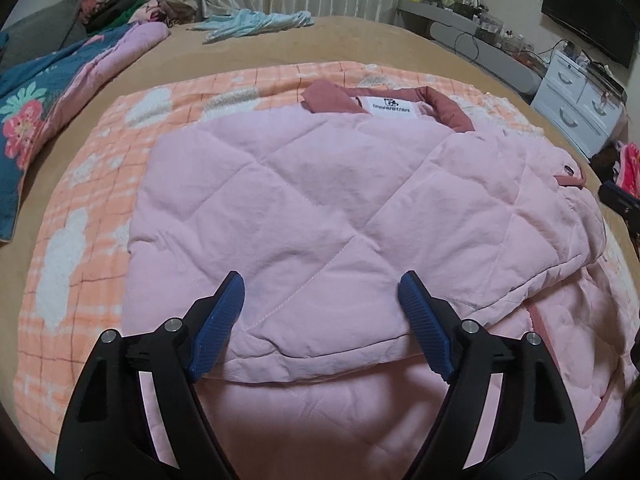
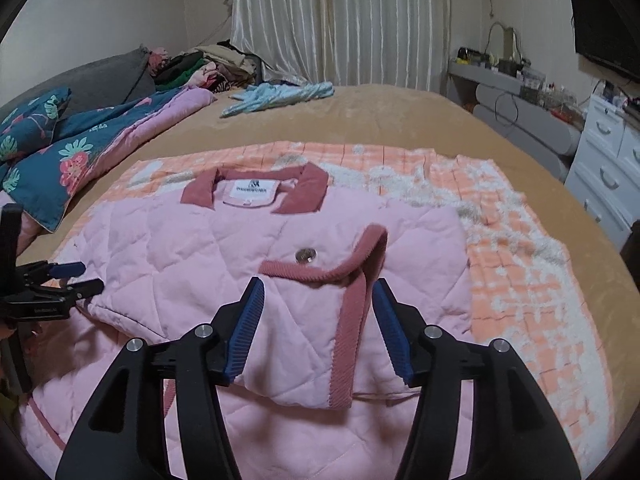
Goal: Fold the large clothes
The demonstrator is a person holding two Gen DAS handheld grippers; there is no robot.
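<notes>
A pink quilted jacket [image 1: 304, 200] with a dark pink collar [image 1: 444, 112] lies on an orange checked blanket [image 1: 80, 216], its sides folded in over the body. It also shows in the right wrist view [image 2: 192, 256]. My left gripper [image 1: 320, 292] is open and empty, its fingers astride the folded panel's lower edge. My right gripper [image 2: 318, 296] is open and empty, hovering over the folded sleeve cuff with dark pink trim [image 2: 352, 320] and a metal snap [image 2: 305, 256]. The left gripper appears at the left edge of the right wrist view [image 2: 76, 278].
The blanket [image 2: 520, 280] lies on a tan bed [image 2: 400, 120]. A floral quilt [image 1: 36, 120] and a clothes pile [image 2: 200, 68] are at the far left. A light blue garment [image 1: 256, 24] lies at the far side. White drawers [image 1: 580, 96] stand right.
</notes>
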